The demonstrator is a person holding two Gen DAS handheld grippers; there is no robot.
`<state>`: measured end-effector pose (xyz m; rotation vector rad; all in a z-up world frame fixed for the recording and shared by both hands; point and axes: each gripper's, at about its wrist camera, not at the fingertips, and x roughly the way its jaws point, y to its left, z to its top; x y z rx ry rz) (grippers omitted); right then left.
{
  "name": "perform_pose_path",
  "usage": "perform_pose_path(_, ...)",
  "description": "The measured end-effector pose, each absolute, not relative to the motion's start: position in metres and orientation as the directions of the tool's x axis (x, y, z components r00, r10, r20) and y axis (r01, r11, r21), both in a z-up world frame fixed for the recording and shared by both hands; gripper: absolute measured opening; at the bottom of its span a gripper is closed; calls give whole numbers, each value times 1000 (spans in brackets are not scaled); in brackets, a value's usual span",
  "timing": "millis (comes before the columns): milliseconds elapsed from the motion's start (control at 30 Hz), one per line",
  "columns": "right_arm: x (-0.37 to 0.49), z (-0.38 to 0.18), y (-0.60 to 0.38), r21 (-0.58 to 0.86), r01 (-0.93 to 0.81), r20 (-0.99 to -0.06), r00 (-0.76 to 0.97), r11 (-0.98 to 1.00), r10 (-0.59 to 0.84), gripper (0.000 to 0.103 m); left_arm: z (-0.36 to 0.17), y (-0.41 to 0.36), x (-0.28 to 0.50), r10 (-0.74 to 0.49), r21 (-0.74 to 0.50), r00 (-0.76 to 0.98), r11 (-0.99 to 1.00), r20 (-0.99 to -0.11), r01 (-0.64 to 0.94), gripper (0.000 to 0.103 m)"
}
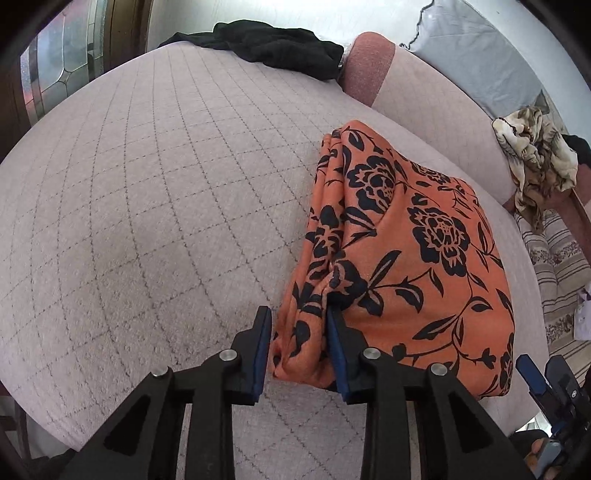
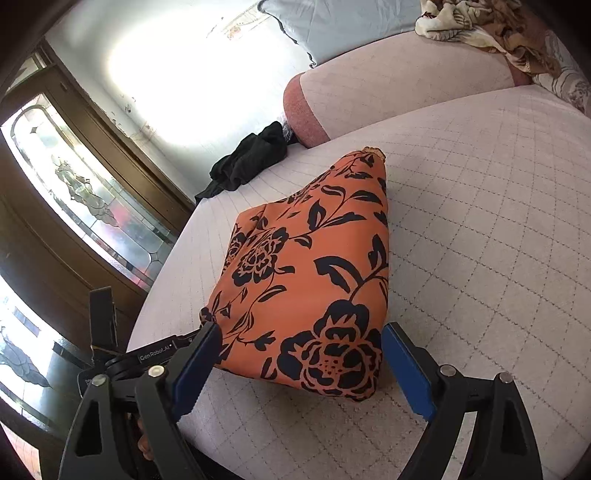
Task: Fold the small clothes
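Left wrist view: the left gripper (image 1: 299, 347) is seen pinching the near corner folds of the folded orange floral garment (image 1: 406, 258), which is laid on the pinkish quilted bed (image 1: 147, 184). Right wrist view: the right gripper (image 2: 301, 365) is held spread wide around the garment's near edge. A black cloth (image 2: 251, 162) is seen near the bolster (image 2: 306, 110).

Home bedroom. Wide bed with a quilted pinkish cover (image 1: 155, 192) fills most of both views. Pillow (image 2: 332, 26) at top centre of the right view, bolster (image 2: 369, 99) under it. Crumpled blanket (image 1: 535, 158) at right edge, black clothes (image 1: 273, 46) at top. Wooden door with leaded glass (image 2: 85, 192) (left side).
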<state>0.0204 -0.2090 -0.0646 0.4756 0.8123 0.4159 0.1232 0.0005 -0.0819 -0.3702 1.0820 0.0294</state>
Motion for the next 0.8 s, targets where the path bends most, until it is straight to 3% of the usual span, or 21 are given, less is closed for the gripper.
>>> perform_pose_path(167, 20, -73, -229, 630, -153, -547, 609, 762, 575, 90, -44, -2, 113, -65, -204, 536, 957, -841, -204, 42)
perform_pose_path(233, 20, -78, -240, 670, -123, -531, 611, 732, 588, 90, -17, -14, 107, -2, -137, 607, 975, -794, -176, 50)
perform_pose_path(300, 20, -84, -251, 713, -89, -513, 611, 696, 603, 90, 4, -28, 105, 9, -108, 669, 985, -743, -134, 67)
perform_pose_path(367, 21, -90, -259, 751, -59, -496, 606, 657, 622, 90, 13, -49, 110, -22, -86, 701, 995, -713, -56, 68)
perform_pose_path(500, 25, -99, -271, 812, -14, -465, 587, 583, 662, 90, -8, -88, 141, -43, -11, 669, 999, -742, 53, 68)
perform_pose_path(633, 36, -108, -277, 866, 38, -436, 546, 498, 716, 90, -66, -92, 170, 64, 82, 546, 997, -835, 10, 68)
perform_pose_path(800, 67, -117, -272, 873, 84, -459, 477, 481, 750, 90, -79, -68, 166, -13, -39, 546, 999, -837, -35, 75)
